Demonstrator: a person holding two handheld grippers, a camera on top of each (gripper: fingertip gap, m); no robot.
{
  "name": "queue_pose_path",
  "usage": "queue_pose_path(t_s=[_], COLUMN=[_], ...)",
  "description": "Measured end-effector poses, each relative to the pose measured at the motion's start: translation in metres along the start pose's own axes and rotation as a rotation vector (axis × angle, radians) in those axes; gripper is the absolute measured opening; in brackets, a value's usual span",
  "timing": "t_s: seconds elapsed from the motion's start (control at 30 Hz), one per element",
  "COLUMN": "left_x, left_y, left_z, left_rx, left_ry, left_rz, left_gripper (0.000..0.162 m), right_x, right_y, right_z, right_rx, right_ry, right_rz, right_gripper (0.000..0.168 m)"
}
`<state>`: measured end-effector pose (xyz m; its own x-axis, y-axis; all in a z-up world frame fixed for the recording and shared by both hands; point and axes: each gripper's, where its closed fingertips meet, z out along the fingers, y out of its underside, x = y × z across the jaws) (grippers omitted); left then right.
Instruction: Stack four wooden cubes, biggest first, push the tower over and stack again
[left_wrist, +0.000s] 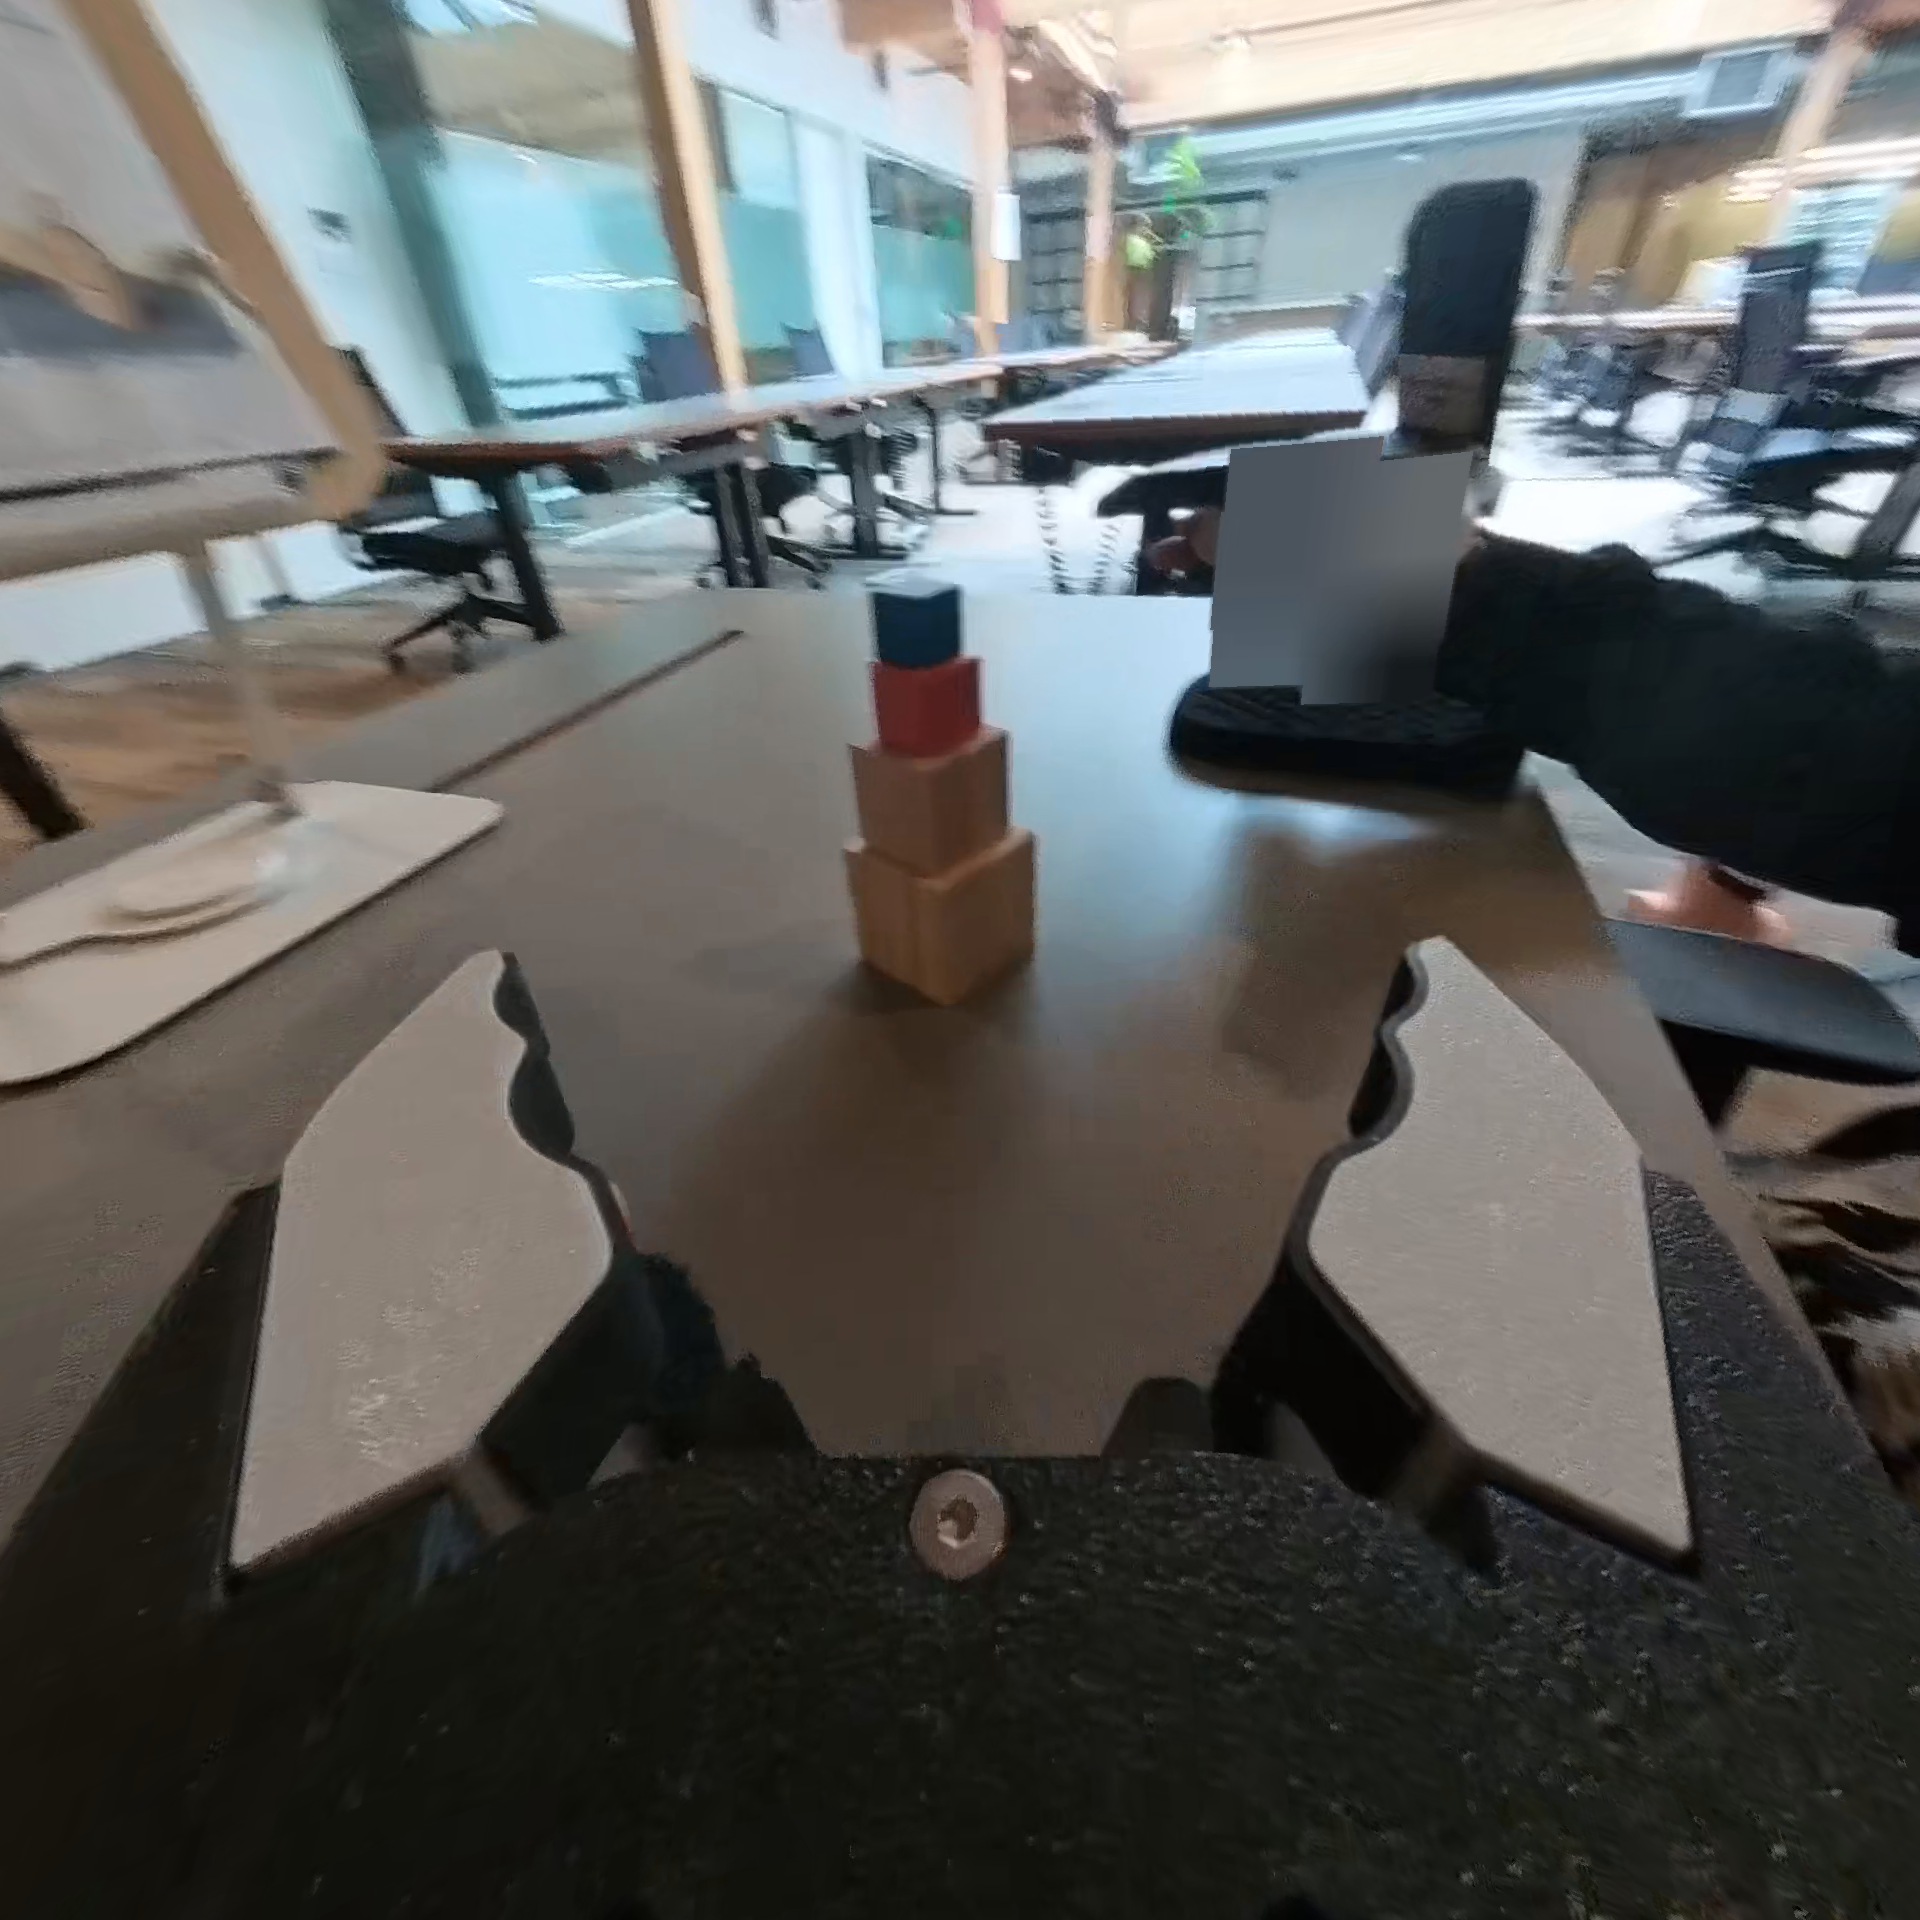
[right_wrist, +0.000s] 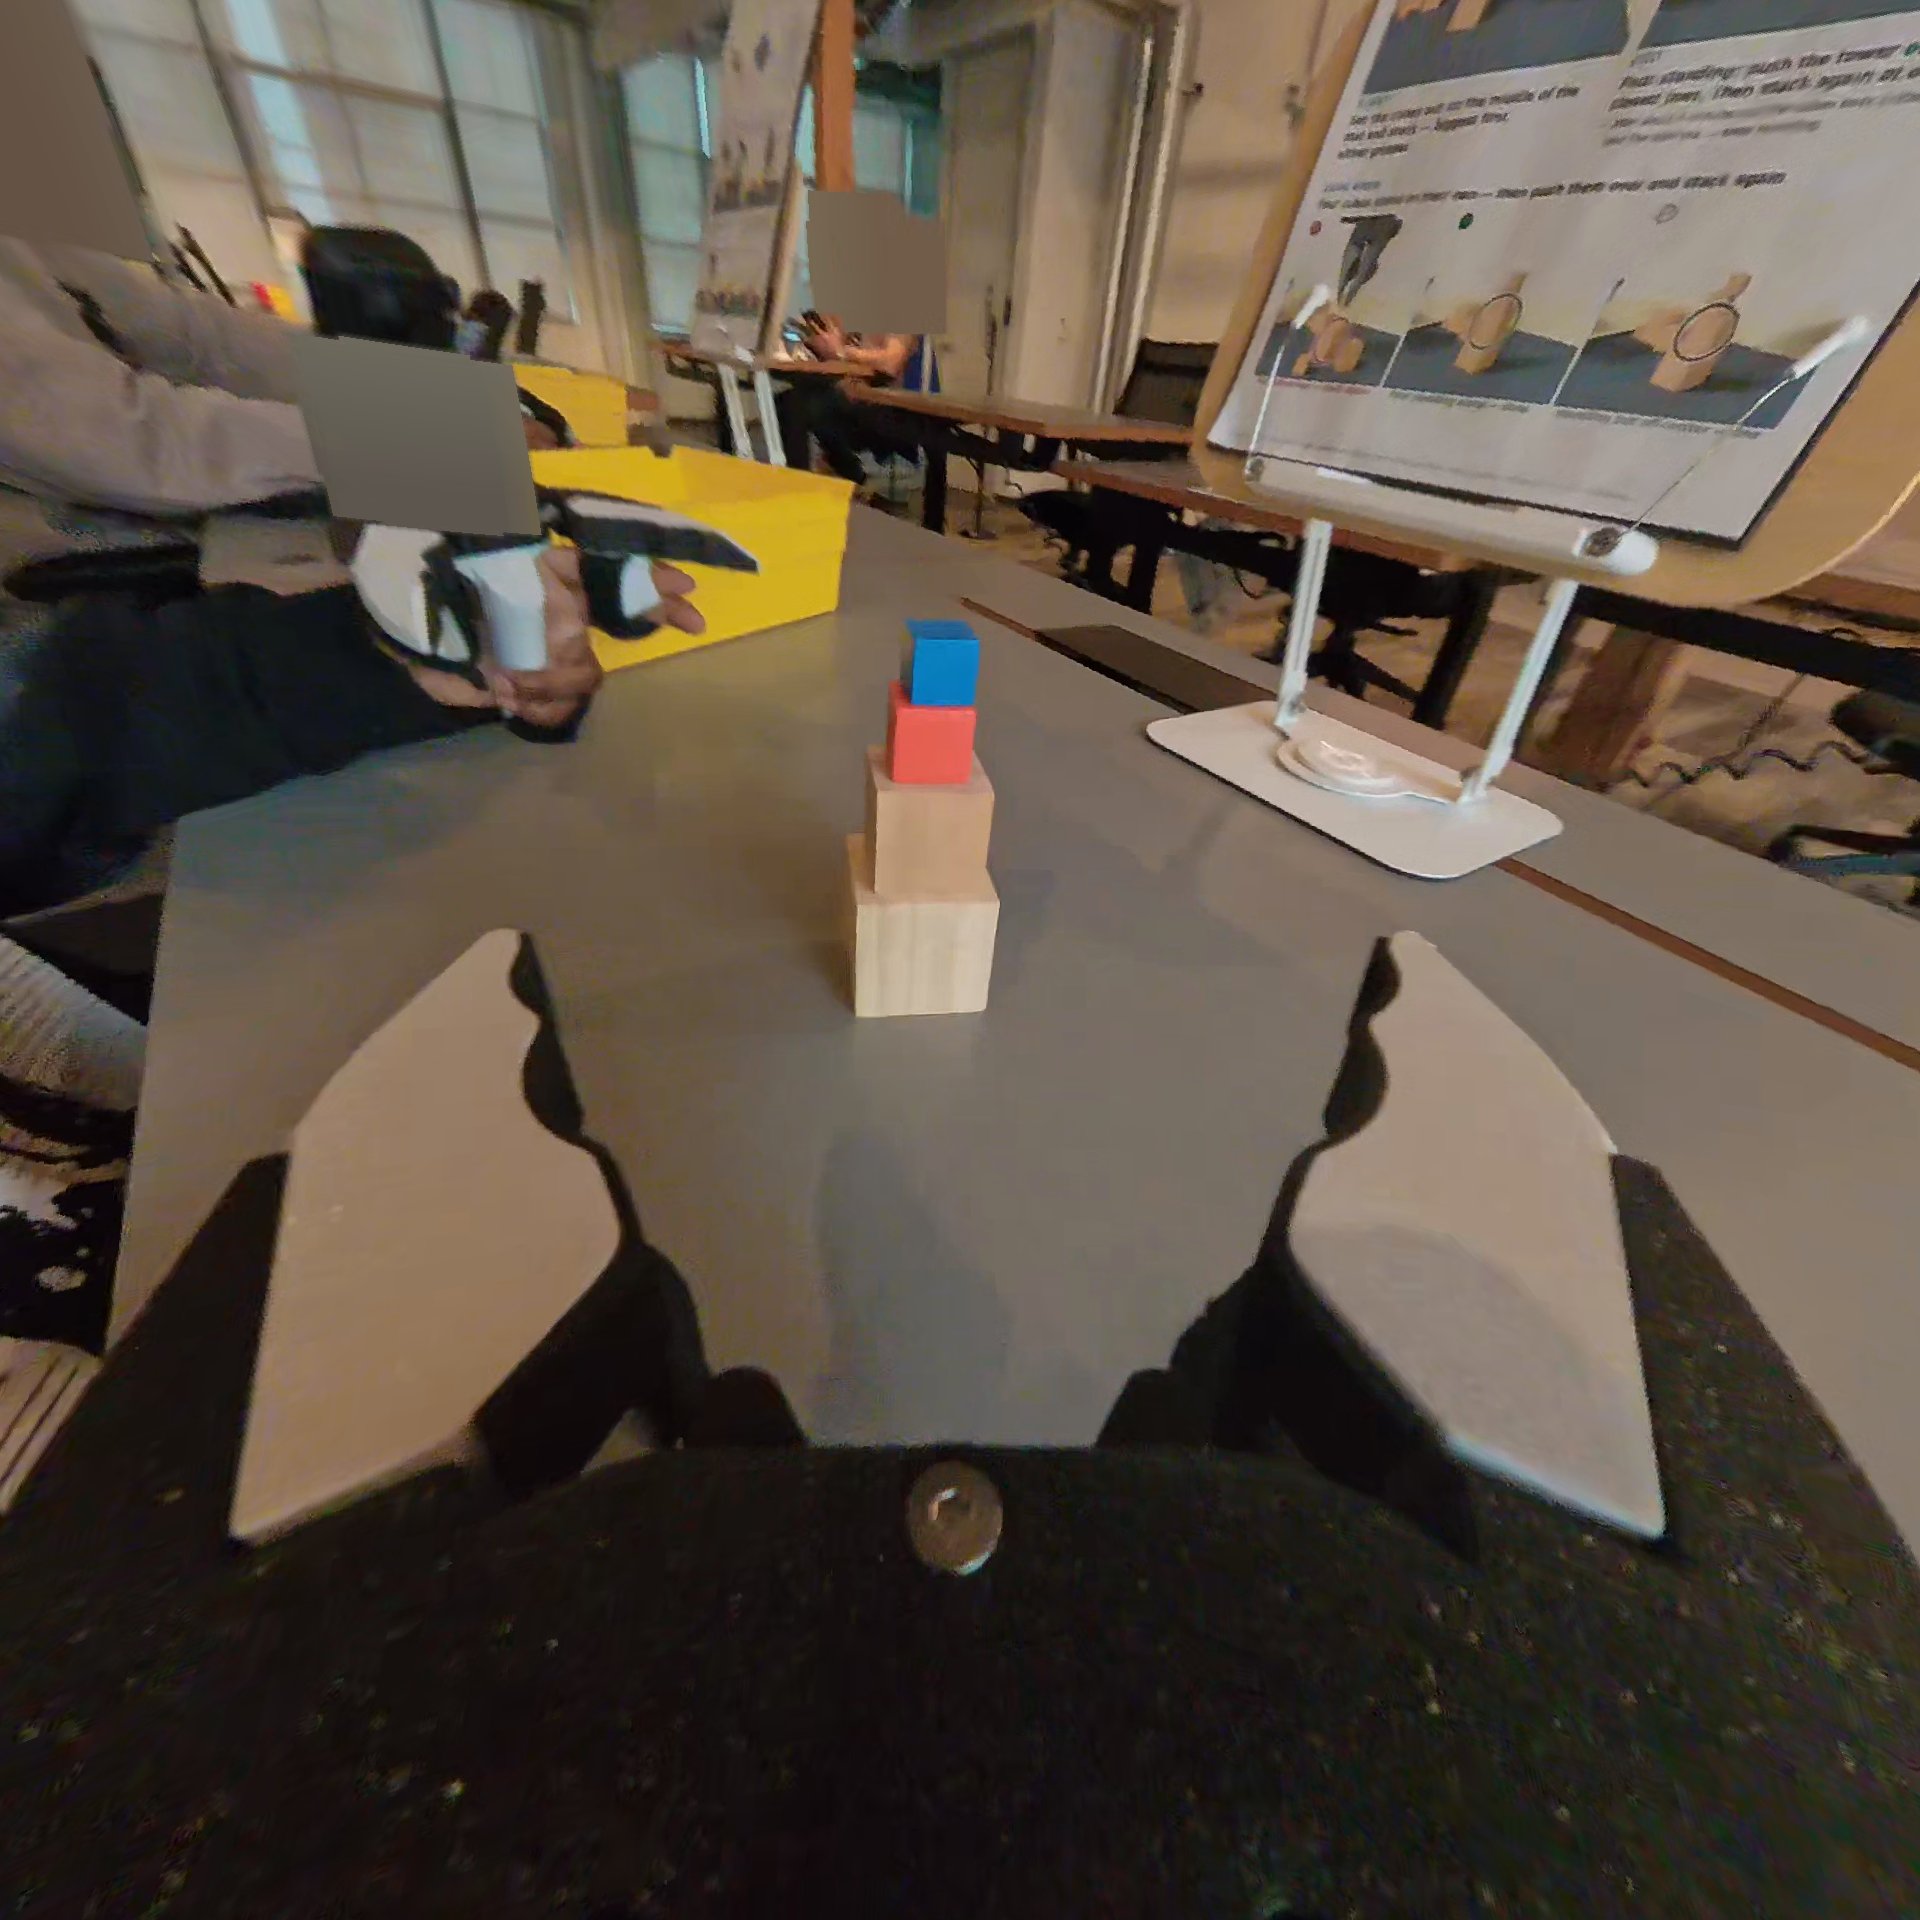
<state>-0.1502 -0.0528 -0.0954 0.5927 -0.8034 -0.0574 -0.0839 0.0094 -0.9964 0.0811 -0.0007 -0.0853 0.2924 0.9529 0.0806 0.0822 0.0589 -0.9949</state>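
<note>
- Plainly, we see the tower standing complete at the centre of both views: the largest plain wooden cube (right_wrist: 921, 951) at the bottom, a smaller plain cube (right_wrist: 928, 834) on it, then the red cube (right_wrist: 931, 740), then the blue cube (right_wrist: 943, 661) on top.
- We judge the biggest sits lowest because its broad face gives the others a steady seat; each upper cube is set slightly off-centre, yet the pile holds.
- Our right gripper (right_wrist: 945, 971) has its fingers spread wide and empty, low in the frame, with the tower just above and between the tips, apart from both.
- Our left gripper (left_wrist: 956, 992) is likewise spread and empty, the bottom cube (left_wrist: 940, 920) lying just above the gap.
- The grey table (right_wrist: 1091, 1039) is bare around the pile; an instruction board (right_wrist: 1538, 260) stands at upper right, a yellow bin (right_wrist: 727, 520) at upper left.
- We reckon the push comes next.
</note>
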Motion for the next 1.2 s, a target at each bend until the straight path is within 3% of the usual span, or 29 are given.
queue_pose_path(t_s=[0.13, 0.23, 0.33, 0.43, 0.47, 0.67, 1.2], left_x=[0.015, 0.020, 0.024, 0.012, 0.007, -0.010, -0.007], left_y=[0.005, 0.008, 0.012, 0.021, 0.024, 0.045, 0.034], left_z=[0.023, 0.042, 0.063, 0.082, 0.087, 0.111, 0.141], left_rx=[-0.011, -0.065, -0.128, -0.202, -0.229, -0.416, -0.423], left_ry=[0.114, 0.186, 0.277, 0.292, 0.288, 0.287, 0.333], left_rz=[0.006, 0.020, 0.050, 0.107, 0.122, 0.199, 0.239], left_gripper=[0.144, 0.122, 0.079, 0.007, 0.000, 0.000, 0.000], right_x=[-0.001, 0.003, 0.006, 0.005, 0.004, 0.004, 0.004], right_y=[0.015, 0.009, 0.005, 0.006, 0.007, 0.007, 0.007], right_z=[-0.001, -0.006, -0.011, -0.011, -0.010, -0.010, -0.010], right_rx=[0.012, 0.072, 0.116, 0.112, 0.104, 0.108, 0.108], right_ry=[-0.058, -0.058, -0.061, -0.057, -0.057, -0.060, -0.062], right_rz=[0.029, 0.068, 0.096, 0.081, 0.071, 0.073, 0.072], right_gripper=[0.147, 0.147, 0.146, 0.143, 0.142, 0.139, 0.135])
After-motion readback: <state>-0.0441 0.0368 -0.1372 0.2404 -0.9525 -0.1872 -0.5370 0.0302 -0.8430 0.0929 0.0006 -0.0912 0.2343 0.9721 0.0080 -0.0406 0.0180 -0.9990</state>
